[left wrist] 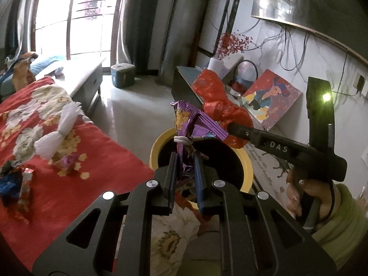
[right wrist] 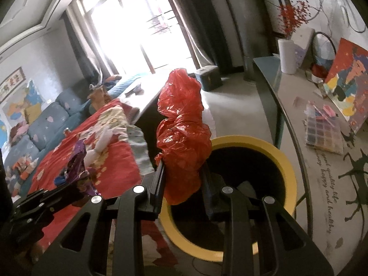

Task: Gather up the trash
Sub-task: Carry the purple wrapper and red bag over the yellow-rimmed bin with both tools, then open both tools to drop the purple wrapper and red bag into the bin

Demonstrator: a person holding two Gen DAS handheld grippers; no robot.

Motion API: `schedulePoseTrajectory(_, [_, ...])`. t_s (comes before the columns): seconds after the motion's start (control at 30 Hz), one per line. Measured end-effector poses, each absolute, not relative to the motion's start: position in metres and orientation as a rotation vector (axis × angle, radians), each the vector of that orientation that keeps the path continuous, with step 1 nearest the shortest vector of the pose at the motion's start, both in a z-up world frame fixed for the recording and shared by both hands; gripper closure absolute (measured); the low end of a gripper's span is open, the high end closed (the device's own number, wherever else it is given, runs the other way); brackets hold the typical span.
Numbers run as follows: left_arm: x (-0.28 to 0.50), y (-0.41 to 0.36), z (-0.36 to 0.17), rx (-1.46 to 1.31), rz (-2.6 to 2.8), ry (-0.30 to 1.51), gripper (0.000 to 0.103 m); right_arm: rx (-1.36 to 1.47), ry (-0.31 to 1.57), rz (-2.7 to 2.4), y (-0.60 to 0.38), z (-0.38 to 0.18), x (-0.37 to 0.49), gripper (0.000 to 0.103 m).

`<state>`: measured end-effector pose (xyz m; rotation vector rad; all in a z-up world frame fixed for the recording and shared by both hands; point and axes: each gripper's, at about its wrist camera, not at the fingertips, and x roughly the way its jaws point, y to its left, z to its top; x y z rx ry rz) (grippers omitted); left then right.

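- Left hand-held gripper (left wrist: 185, 158): jaws nearly closed, pinching a crumpled purple foil wrapper (left wrist: 195, 124). The wrapper stands up out of the fingers, above the near rim of the bin.
- Right hand-held gripper (right wrist: 182, 172): jaws narrowly parted, clamped on a bunched red plastic bag (right wrist: 184, 133). The bag rises well above the fingertips and hangs a little below them, over the bin's left rim.
- In the left wrist view the right hand-held gripper comes in from the right, with the person's hand (left wrist: 306, 195) and a pale green sleeve (left wrist: 340, 225) on its handle; its red bag sits just behind the purple wrapper, the two close or touching.
- Yellow-rimmed bin (right wrist: 287, 161): round, dark inside, on the floor between the red cloth and the long counter (right wrist: 296, 115). Something dark lies inside; cannot tell what.
- Red floral cloth (left wrist: 69, 197), left of the bin, carries more trash: a white twisted wrapper (left wrist: 59, 131), a small purple foil scrap (left wrist: 66, 161), a red-and-silver wrapper (left wrist: 25, 193), and a blue scrap (left wrist: 9, 186) at the edge.
- On the counter: a painted picture (right wrist: 347, 80), a paint-pot tray (right wrist: 322, 133), a white vase (right wrist: 286, 55) of red sprigs.
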<state>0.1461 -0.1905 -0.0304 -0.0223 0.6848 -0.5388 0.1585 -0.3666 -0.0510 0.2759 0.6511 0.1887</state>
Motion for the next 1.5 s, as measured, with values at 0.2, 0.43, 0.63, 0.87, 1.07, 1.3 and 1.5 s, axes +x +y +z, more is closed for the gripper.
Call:
schedulePoseTrajectory(0.2, [0.152, -0.207, -0.039, -0.002, -0.564, 0.702, 0.094, 0.292, 0.669, 0.151, -0.382, -0.06, 0.16, 0.076])
schedulePoseTrajectory(0.43, [0.164, -0.227, -0.054, 0.024, -0.593, 0.729, 0.094, 0.303, 0.695, 0.11, -0.398, -0.072, 0.165, 0.074])
schedulePoseTrajectory(0.63, [0.173, -0.235, -0.07, 0.035, -0.6, 0.764, 0.093, 0.323, 0.719, 0.081, -0.41, -0.084, 0.168, 0.074])
schedulePoseTrajectory(0.87, [0.188, -0.249, -0.087, 0.043, -0.594, 0.811, 0.093, 0.347, 0.746, 0.073, -0.416, -0.095, 0.171, 0.073])
schedulePoseTrajectory(1.07, [0.199, -0.255, -0.091, 0.042, -0.578, 0.824, 0.091, 0.368, 0.753, 0.062, -0.42, -0.099, 0.173, 0.063])
schedulePoseTrajectory(1.3, [0.201, -0.248, -0.087, 0.009, -0.557, 0.815, 0.049, 0.382, 0.739, 0.033, -0.427, -0.096, 0.172, 0.044])
schedulePoseTrajectory(1.5, [0.198, -0.234, -0.079, -0.047, -0.543, 0.803, 0.015, 0.355, 0.702, 0.008, -0.421, -0.087, 0.167, 0.031])
